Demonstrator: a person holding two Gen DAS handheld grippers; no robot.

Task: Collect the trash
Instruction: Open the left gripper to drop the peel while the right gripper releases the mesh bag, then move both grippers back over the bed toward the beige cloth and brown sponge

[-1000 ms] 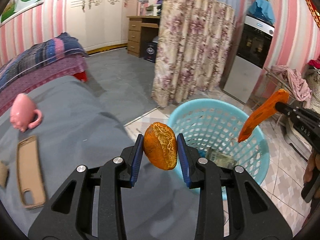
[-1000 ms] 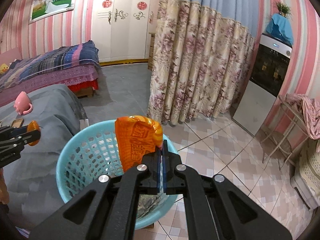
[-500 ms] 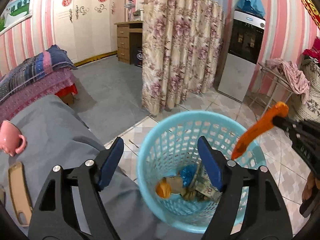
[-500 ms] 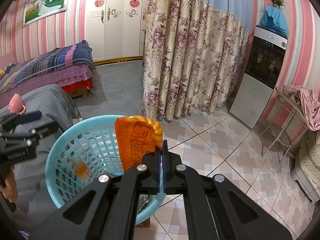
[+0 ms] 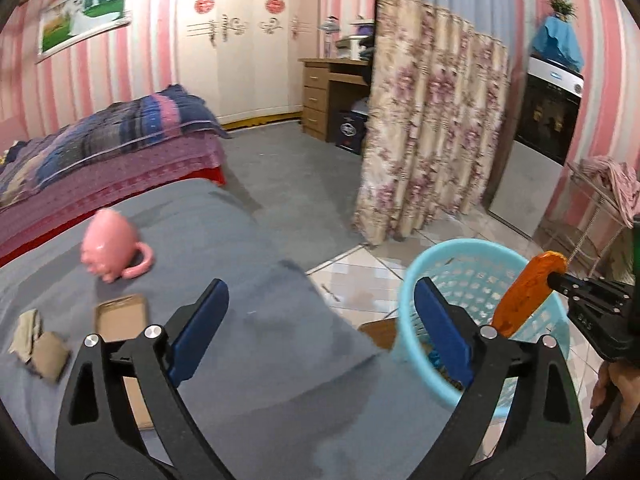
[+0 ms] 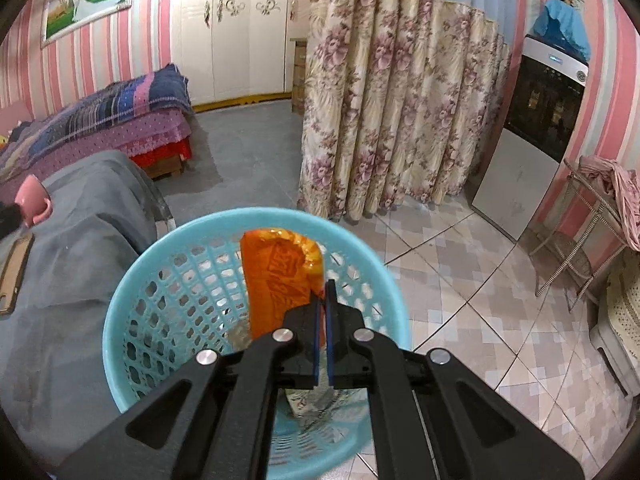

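My left gripper (image 5: 320, 312) hangs over the grey bed cover (image 5: 248, 264), its jaws still opening wide with nothing between them. The light blue mesh basket (image 5: 460, 256) stands on the floor to its right, beside the bed. My right gripper (image 6: 324, 286) is shut on a flat orange snack wrapper (image 6: 280, 276), which it holds upright just above the basket's (image 6: 120, 312) mouth. In the left wrist view the same wrapper (image 5: 528, 292) sticks up over the basket's far rim, pinched by the right gripper (image 5: 556, 278). Bits of trash lie at the basket's bottom.
A pink mug (image 5: 112, 246), a tan phone case (image 5: 120, 316) and a crumpled brownish scrap (image 5: 40, 344) lie on the bed cover. A floral curtain (image 6: 400, 112), a tall appliance (image 6: 532, 136) and a wire rack with cloth (image 6: 600, 200) stand around the tiled floor.
My left gripper let go of the orange peel, which dropped into the basket, then opened wide and swung left over the bed. My right gripper sank closer to the basket with the wrapper.
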